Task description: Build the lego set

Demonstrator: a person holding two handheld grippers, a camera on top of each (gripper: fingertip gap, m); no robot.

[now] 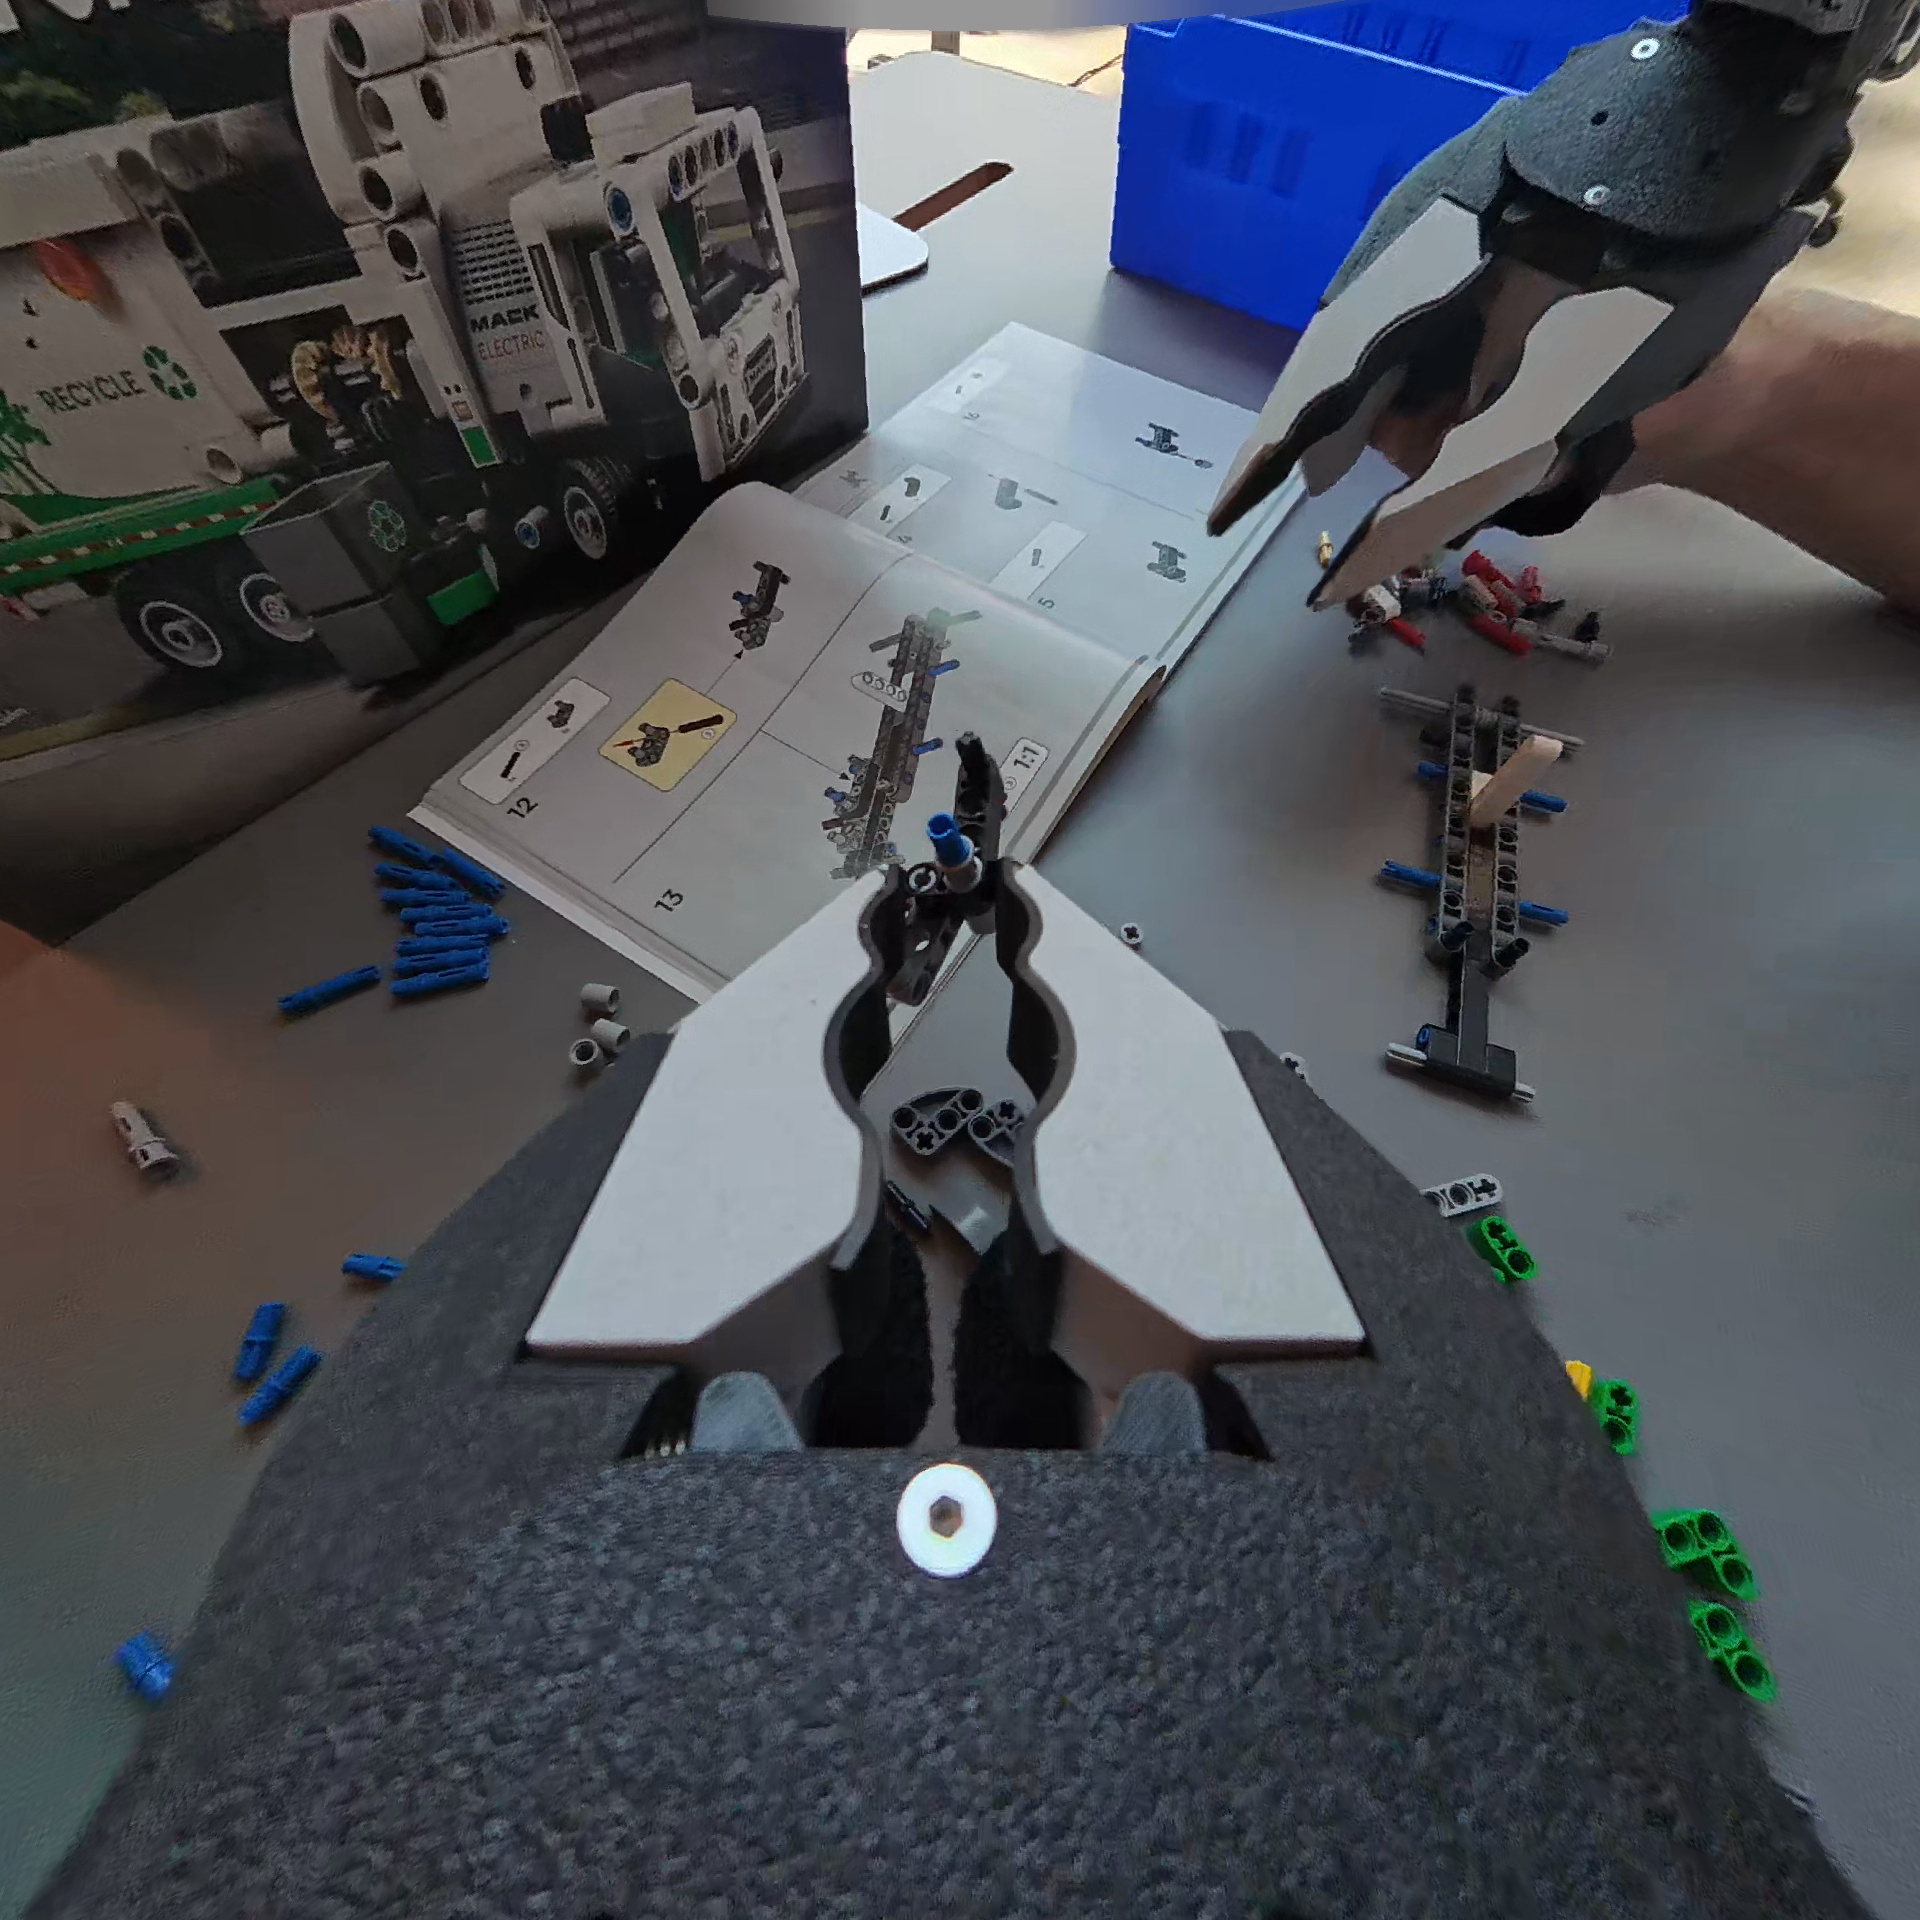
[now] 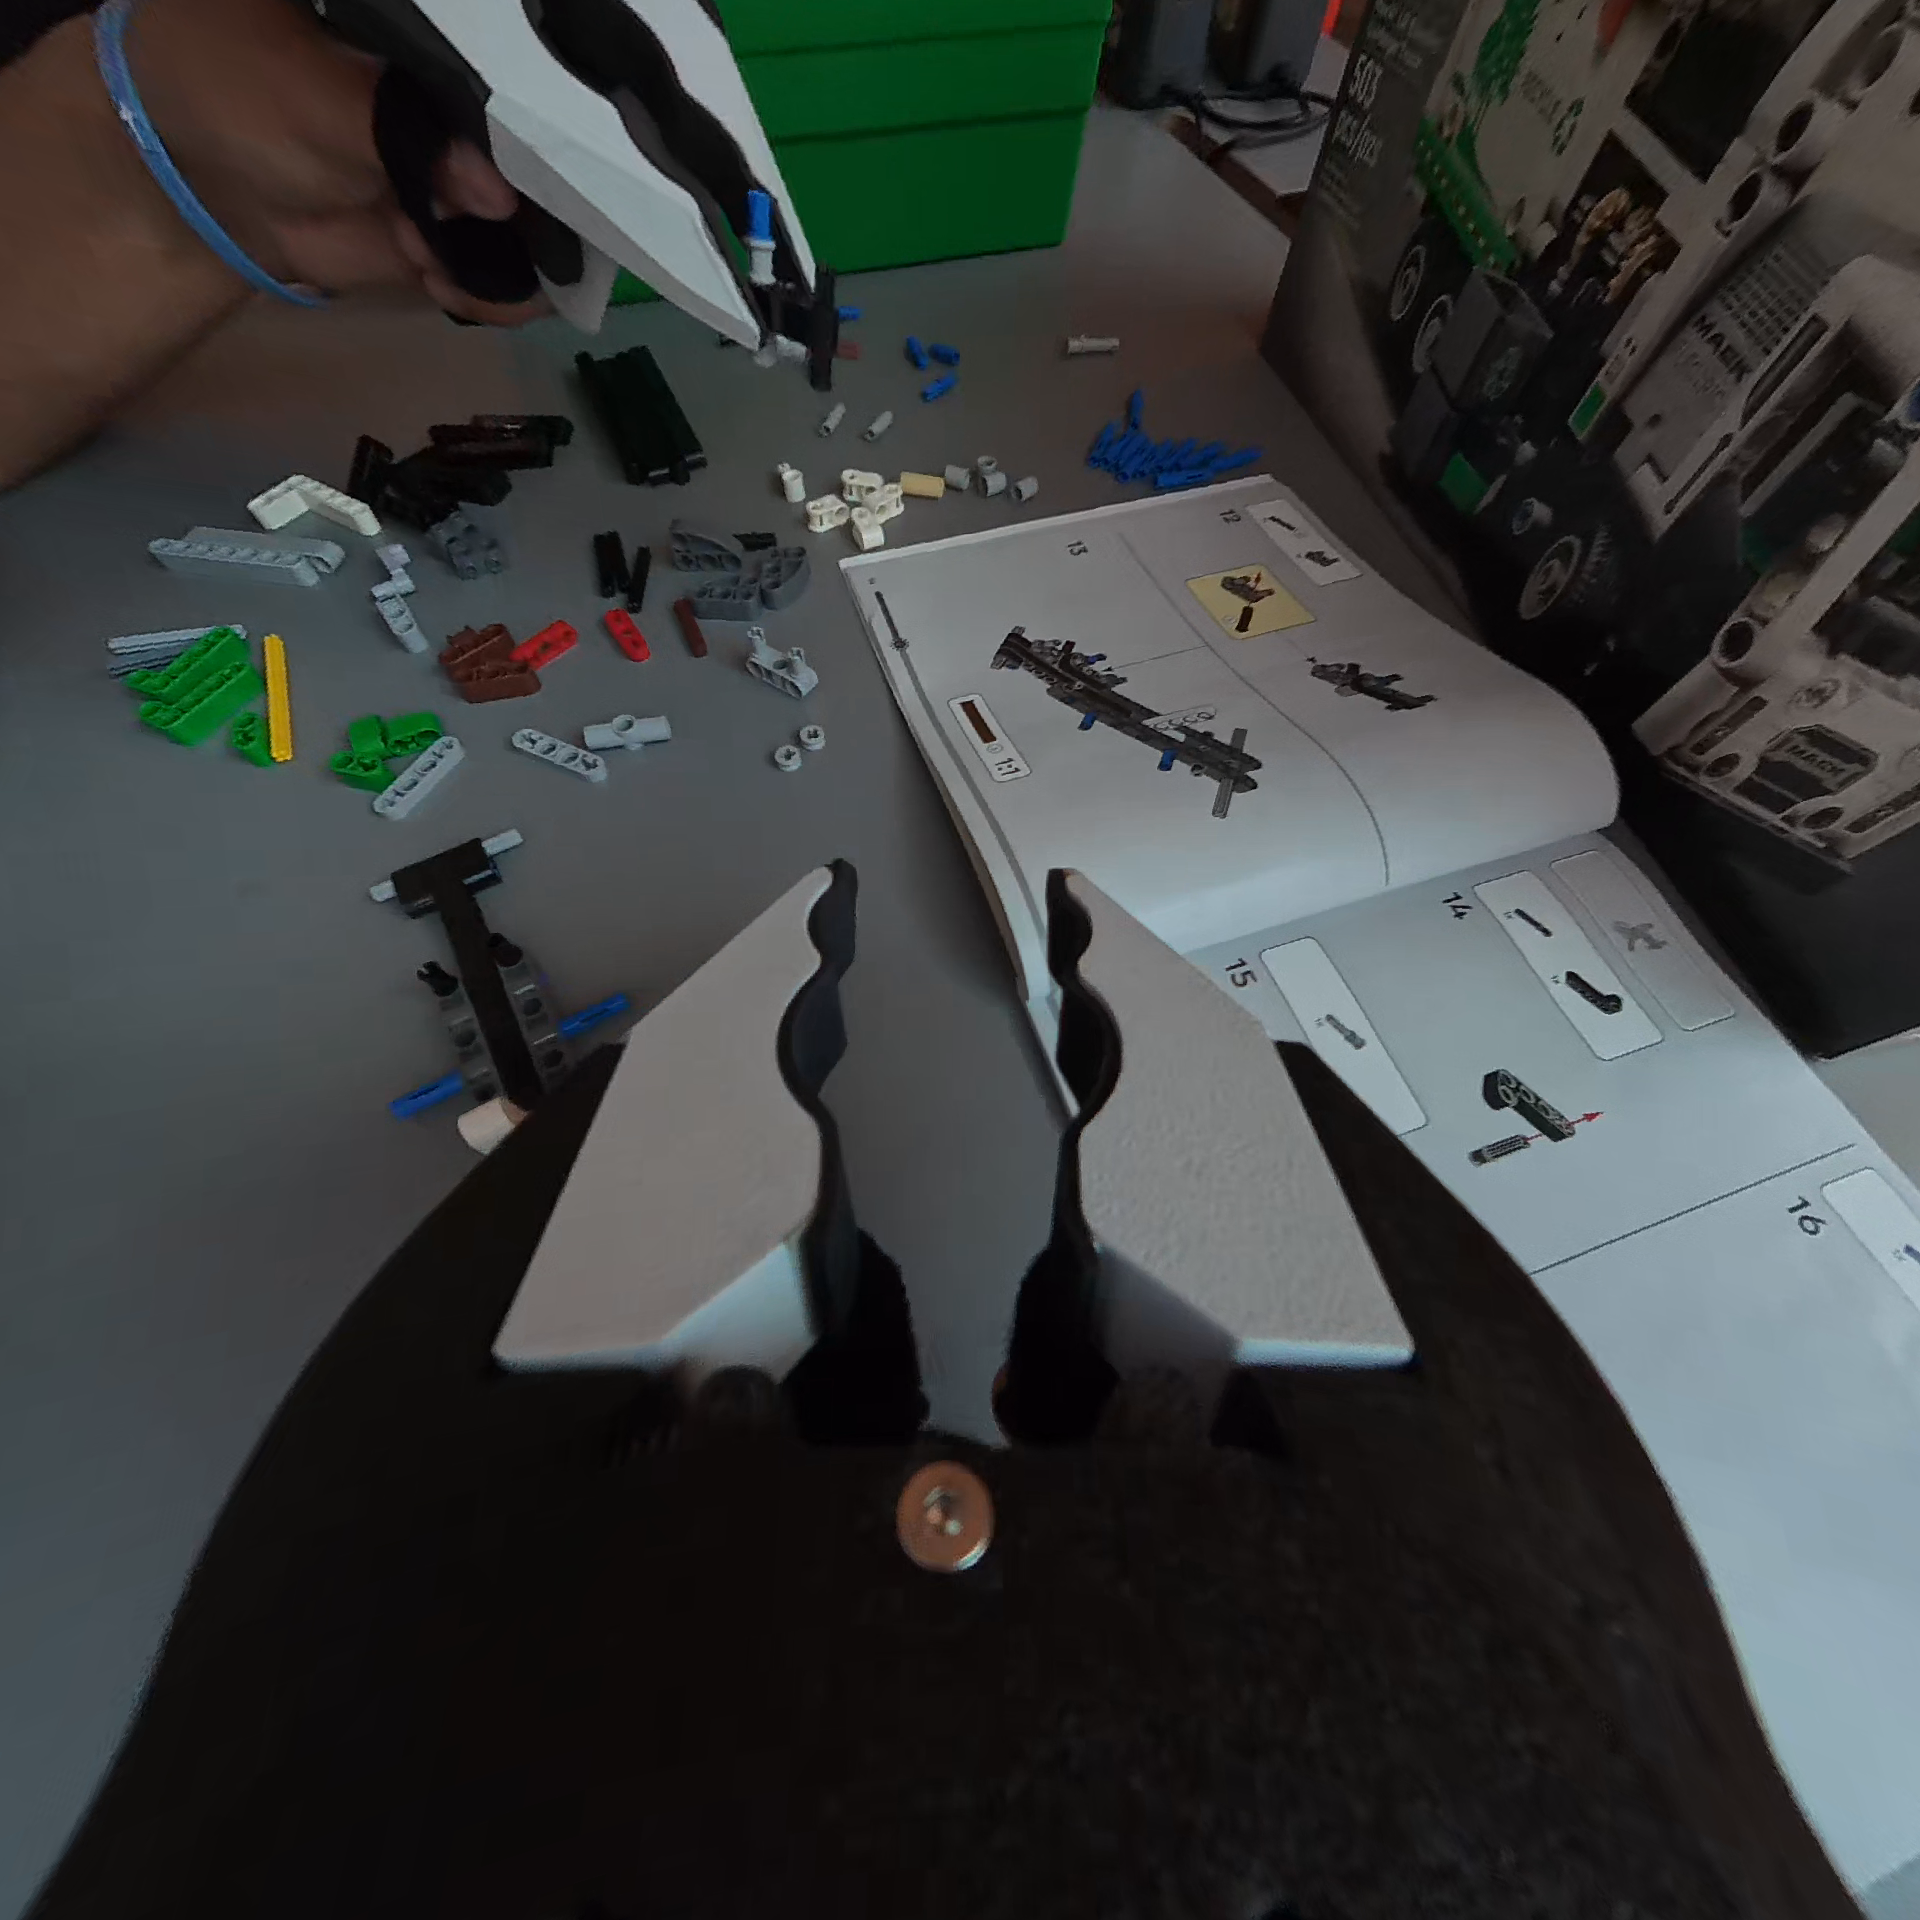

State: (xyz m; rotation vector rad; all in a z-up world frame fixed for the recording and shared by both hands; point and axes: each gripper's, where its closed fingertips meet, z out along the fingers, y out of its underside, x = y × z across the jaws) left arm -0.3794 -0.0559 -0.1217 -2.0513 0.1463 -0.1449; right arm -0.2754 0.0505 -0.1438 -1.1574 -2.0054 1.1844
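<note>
Right now I am holding my left gripper [image 1: 940,883] above the table [image 1: 1714,1039], its fingers nearly closed and pinching a small black angled beam assembly [image 1: 961,831] with a blue pin [image 1: 945,831] sticking up from it. Directly beyond those tips the open instruction booklet [image 1: 727,665] is lying flat, and behind it the set's box [image 1: 416,312] is standing upright, walling off the far left. A heap of blue pins [image 1: 442,914] is sitting left of the booklet's corner, with more of them scattered nearer to me, and a grey curved piece [image 1: 951,1122] is showing on the table between my left fingers. My right gripper [image 2: 951,878] is hovering with its jaws parted and nothing between them, over bare table beside the booklet's edge; seen from the left camera it is hanging just above a small clutter of red and grey parts [image 1: 1475,608]. The partly built dark chassis [image 1: 1481,883], with blue pins poking out of both sides and a tan piece lying across it, is resting on the table below that clutter, well apart from my left gripper. Loose green pieces [image 1: 1714,1558] are lining the right edge near me, a blue bin [image 1: 1299,156] is standing behind the right gripper, and many sorted parts [image 2: 468,623] are crowding the table ahead of the right gripper, in front of a green bin [image 2: 914,135].
</note>
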